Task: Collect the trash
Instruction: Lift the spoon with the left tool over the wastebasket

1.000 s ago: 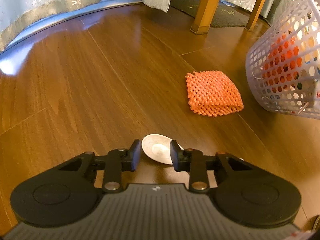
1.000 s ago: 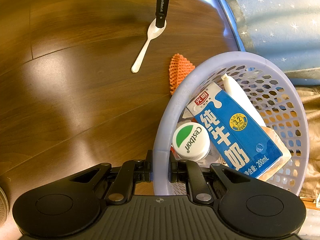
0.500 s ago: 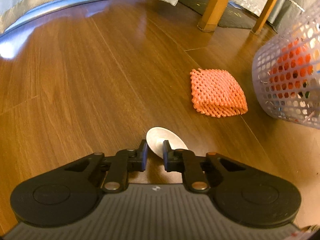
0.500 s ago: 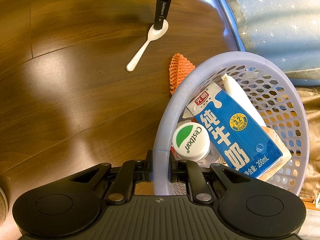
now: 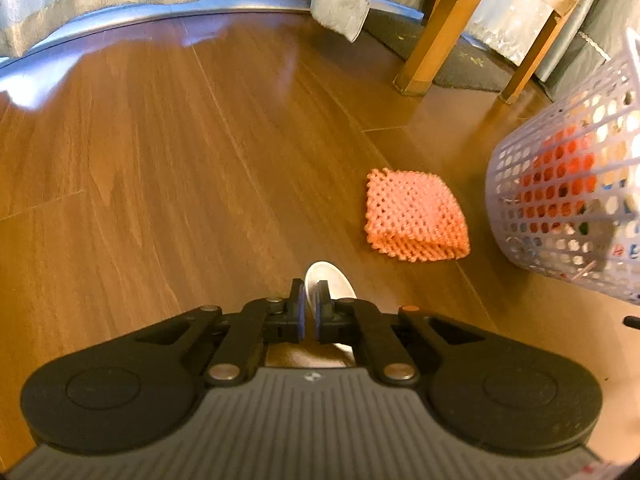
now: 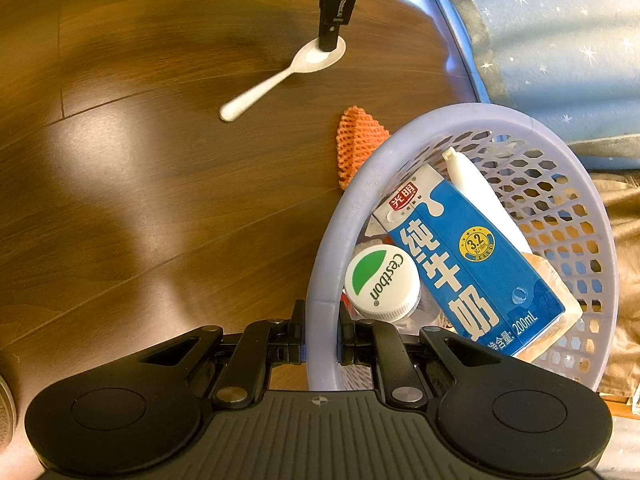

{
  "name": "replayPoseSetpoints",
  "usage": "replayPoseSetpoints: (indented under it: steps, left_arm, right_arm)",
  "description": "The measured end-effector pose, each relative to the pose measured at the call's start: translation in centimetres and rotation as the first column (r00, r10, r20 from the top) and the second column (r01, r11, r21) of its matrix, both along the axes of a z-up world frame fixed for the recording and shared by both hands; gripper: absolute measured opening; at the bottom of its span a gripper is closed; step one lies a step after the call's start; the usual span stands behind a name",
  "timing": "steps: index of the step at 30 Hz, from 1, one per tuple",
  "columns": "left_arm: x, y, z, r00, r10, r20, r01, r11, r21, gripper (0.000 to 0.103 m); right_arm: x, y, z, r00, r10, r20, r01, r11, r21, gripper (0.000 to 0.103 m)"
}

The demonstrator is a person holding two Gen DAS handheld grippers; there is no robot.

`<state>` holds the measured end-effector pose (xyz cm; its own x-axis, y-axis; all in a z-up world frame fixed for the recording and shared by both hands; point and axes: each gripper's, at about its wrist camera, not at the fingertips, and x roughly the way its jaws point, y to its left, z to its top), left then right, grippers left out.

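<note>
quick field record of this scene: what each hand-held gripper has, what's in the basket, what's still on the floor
left hand-held gripper: jaws have just closed on the bowl of the white spoon
right hand-held gripper: shut on the rim of the basket
in basket: blue milk carton, bottle with green and white cap, white tube
on floor: orange foam net beside the basket
floor: brown wood

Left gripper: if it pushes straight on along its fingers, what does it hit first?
Likely the bare wood floor just past the white spoon it is shut on. The left gripper points steeply down; the orange foam net lies right of that line. Depth unclear.
</note>
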<state>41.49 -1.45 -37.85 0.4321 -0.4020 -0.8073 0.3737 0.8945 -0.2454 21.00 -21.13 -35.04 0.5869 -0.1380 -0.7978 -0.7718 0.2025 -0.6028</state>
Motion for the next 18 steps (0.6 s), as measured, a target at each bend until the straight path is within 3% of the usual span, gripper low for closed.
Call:
replayPoseSetpoints:
  steps: [18]
  left_arm:
    - [-3.6,0.1,6.8,0.998,-0.039,0.048,0.04,0.999,-0.019,0.0]
  right_arm:
    - [0.4,0.5,0.1,1.0,-0.01,-0.001,0.01,1.0,0.004,0.009]
